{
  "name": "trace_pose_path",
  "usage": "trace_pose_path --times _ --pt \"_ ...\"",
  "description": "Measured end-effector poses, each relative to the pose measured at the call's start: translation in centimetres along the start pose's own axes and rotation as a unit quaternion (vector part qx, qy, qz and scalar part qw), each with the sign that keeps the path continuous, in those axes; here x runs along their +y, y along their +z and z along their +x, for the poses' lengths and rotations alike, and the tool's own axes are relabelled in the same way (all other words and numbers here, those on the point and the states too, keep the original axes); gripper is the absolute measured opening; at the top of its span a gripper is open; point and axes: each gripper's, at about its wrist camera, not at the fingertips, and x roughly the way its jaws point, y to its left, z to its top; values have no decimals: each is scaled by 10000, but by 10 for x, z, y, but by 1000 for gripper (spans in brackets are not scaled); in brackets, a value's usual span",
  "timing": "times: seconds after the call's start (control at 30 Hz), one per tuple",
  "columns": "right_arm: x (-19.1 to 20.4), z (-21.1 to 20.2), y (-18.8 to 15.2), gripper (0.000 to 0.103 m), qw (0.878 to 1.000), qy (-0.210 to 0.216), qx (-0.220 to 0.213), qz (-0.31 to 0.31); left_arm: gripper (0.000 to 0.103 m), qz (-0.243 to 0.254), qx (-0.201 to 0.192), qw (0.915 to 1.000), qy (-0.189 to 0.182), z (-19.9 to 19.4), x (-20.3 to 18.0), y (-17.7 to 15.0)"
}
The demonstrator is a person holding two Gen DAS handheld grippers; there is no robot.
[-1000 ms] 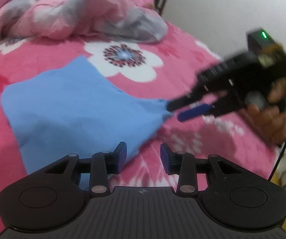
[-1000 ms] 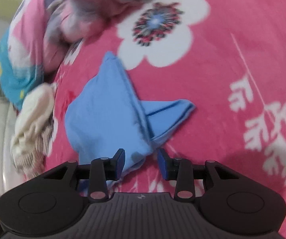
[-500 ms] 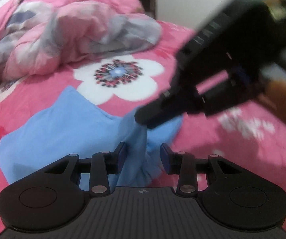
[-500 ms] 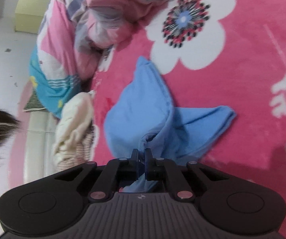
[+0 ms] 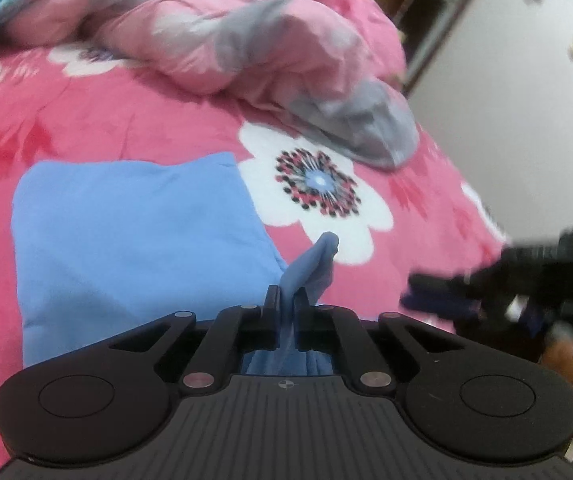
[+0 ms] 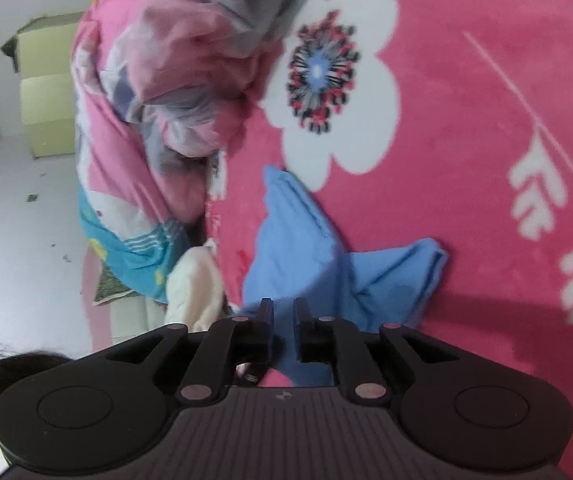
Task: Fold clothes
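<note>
A light blue cloth (image 5: pixel 134 232) lies partly folded on the pink flowered bedspread (image 5: pixel 426 208). My left gripper (image 5: pixel 285 300) is shut on a raised fold of it, and a tip of the cloth pokes up past the fingers. In the right wrist view the blue cloth (image 6: pixel 298 240) shows a flap folded out to the right. My right gripper (image 6: pixel 283 309) hangs just over its near edge with jaws opening. A narrow gap shows between the pads, which do not press on the cloth. From the left wrist view, the right gripper (image 5: pixel 412 291) is blurred at the right, apart from the cloth.
A crumpled pink and grey quilt (image 5: pixel 246 40) fills the back of the bed. A cream garment (image 6: pixel 194 280) and a turquoise patterned cover (image 6: pixel 126 240) hang at the bed's left edge. A pale yellow box (image 6: pixel 46 80) stands on the floor beyond. A white wall (image 5: pixel 506 80) rises at the right.
My left gripper has closed on a fold of the blue cloth. The right gripper, pinching the cloth half a second ago, has parted its jaws and drawn away to the right.
</note>
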Motion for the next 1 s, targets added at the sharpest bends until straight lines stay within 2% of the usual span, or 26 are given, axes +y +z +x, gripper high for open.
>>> trace_pose_path --times 0.07,0.1,0.27,0.33,0.43,0.57,0.67,0.7,0.73,0.77,0.8,0.87,0.93,1.0 --pt "-1 5 -1 39 10000 -59 19 46 3 -135 -83 9999 4 -4 2 2" --pt "0 8 -2 42 10000 -60 28 67 3 -153 -121 9998 10 -6 2 3" --pt "9 27 -2 50 9996 -28 215 184 3 119 -205 9997 -14 -14 -6 1" --pt "16 34 -3 54 9992 -120 372 124 3 449 -196 9988 -50 -14 -15 -5" --pt "27 41 -9 67 9976 -261 632 -93 3 888 -182 9958 -111 -14 -26 -14" --pt "40 44 -20 69 9951 -362 823 -411 3 1191 -183 9926 -175 -15 -32 -25" --pt "47 55 -26 69 9909 -691 898 -728 3 1395 -210 9898 -179 -15 -33 -30" --pt "48 60 -28 68 9893 -806 912 -806 3 1430 -205 9893 -192 -15 -33 -31" --pt "48 65 -29 60 9878 -885 942 -872 3 1463 -200 9888 -204 -15 -33 -32" --pt "48 71 -29 49 9863 -939 986 -929 3 1500 -185 9883 -195 -15 -32 -32" --pt "49 76 -31 43 9849 -1022 984 -996 4 1538 -170 9878 -185 -16 -31 -33" --pt "53 82 -32 20 9814 -1207 948 -1155 5 1545 -141 9879 -85 -20 -28 -35" --pt "58 86 -34 12 9777 -1385 850 -1331 11 1498 -101 9887 18 -24 -22 -36" --pt "67 87 -37 8 9720 -1557 709 -1609 26 1291 -59 9914 199 -34 -12 -39"
